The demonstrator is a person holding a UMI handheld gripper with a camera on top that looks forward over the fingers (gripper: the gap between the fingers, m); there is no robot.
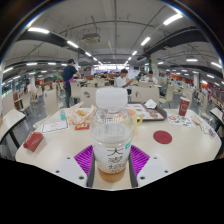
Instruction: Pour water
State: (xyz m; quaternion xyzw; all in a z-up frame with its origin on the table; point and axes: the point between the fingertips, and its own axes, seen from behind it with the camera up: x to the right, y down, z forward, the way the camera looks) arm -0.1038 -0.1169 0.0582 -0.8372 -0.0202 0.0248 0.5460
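A clear plastic bottle [111, 135] with a white cap and a white label with dark characters stands upright between my fingers. It holds amber liquid in its lower part. My gripper [111, 162] has its purple pads [85, 158] pressed against both sides of the bottle. The bottle sits low over the pale round table [55, 150]. I see no cup or glass near the bottle.
On the table lie a red flat object [33, 141] to the left, a red round coaster [163, 136] to the right, papers and small items [78, 117] behind, and a dark tray [150, 111]. People [68, 80] stand among tables farther back.
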